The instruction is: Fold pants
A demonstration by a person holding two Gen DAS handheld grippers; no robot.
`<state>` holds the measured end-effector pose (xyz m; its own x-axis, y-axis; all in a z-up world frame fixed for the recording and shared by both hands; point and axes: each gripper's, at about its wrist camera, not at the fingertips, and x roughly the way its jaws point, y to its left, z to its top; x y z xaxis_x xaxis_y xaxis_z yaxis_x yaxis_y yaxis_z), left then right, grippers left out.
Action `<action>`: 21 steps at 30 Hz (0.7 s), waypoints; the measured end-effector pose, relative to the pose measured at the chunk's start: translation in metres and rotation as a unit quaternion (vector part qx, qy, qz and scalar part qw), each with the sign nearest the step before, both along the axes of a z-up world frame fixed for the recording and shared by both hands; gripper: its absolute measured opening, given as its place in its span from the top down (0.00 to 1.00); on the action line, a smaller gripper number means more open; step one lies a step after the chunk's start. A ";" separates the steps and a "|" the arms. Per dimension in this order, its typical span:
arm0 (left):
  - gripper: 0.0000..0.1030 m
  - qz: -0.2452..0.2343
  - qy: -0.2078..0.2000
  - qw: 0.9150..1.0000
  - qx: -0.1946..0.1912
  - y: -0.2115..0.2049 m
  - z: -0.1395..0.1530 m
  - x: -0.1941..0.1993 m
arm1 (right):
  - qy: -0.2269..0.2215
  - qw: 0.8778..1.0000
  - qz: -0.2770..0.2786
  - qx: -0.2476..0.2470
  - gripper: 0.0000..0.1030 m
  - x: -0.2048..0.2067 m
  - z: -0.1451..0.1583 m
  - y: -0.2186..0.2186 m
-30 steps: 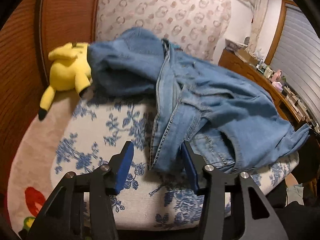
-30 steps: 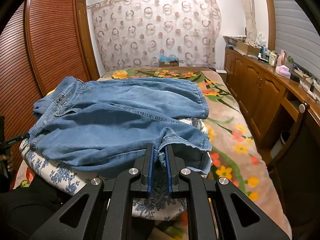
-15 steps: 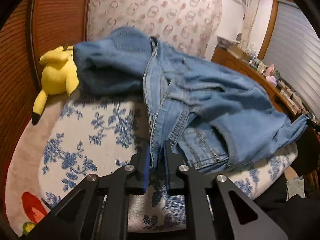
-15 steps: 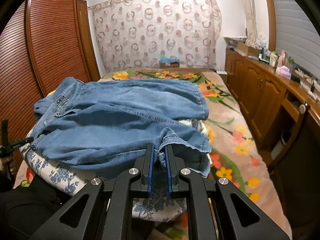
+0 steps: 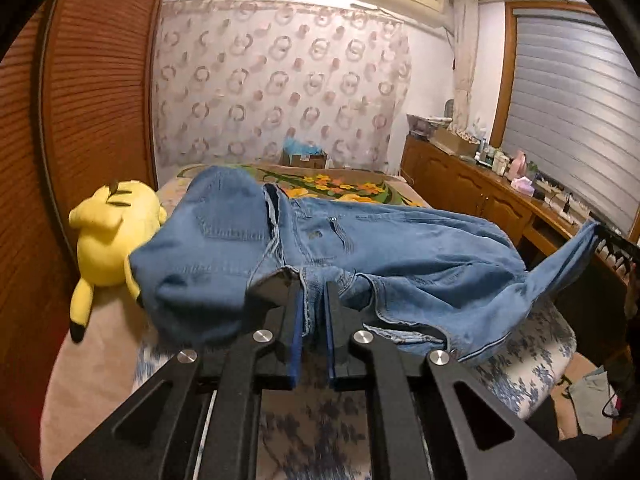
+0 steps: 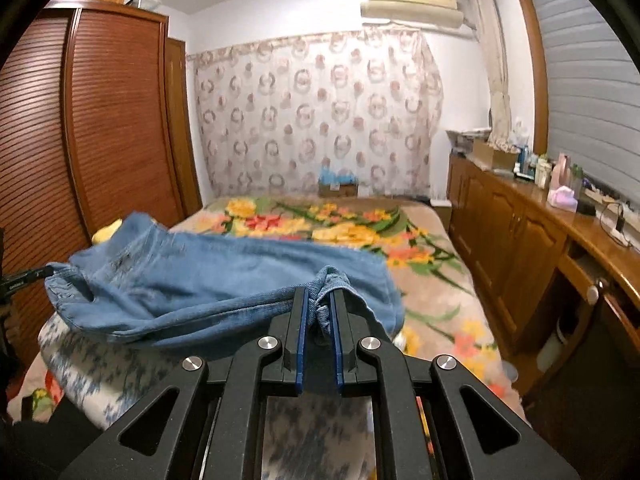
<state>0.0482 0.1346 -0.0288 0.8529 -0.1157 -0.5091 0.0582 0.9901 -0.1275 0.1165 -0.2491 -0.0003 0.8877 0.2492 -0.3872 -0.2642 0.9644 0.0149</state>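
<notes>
Progress: early, by my judgement. No neat fold showed yet; the blue denim jeans (image 5: 400,248) were only gripped at two points and partly raised, so the folding and flattening all seemed left to do.
Left gripper (image 5: 313,312): its jaws were nearly closed, pinching a seamed edge of the denim near the waist.
Right gripper (image 6: 319,312): its jaws were nearly closed too, with a bunched hem of the jeans (image 6: 224,280) squeezed between the pads.
Jeans, place: draped over a blue-and-white floral cushion (image 5: 532,360) at the near end of the bed (image 6: 436,300), with one leg pulled up taut toward the right edge of the left view.
Jeans, look: faded blue, rumpled and twisted, with a back pocket and the fly showing; layers overlapped unevenly.
Bed: covered with a flowered blanket.
Nearby: a yellow plush toy (image 5: 108,232) lay by the bed's left edge, just beside the waist end, its lower side hidden by denim.
</notes>
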 end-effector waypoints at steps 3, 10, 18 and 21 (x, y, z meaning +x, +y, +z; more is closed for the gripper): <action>0.90 -0.003 0.009 1.000 0.010 -0.005 -0.006 0.013 | 0.013 1.000 0.002 0.001 0.90 0.021 -0.017 0.001; 0.91 0.003 0.020 1.000 0.004 -0.003 -0.003 0.041 | 0.048 0.999 0.002 0.022 0.90 0.064 -0.034 -0.008; 0.94 0.000 0.006 1.000 0.010 -0.006 0.032 0.092 | 0.007 0.999 -0.014 0.039 0.90 0.103 0.011 -0.021; 0.94 -0.001 0.010 1.000 0.015 -0.008 0.035 0.115 | 0.007 0.999 -0.015 0.036 0.90 0.122 0.014 -0.018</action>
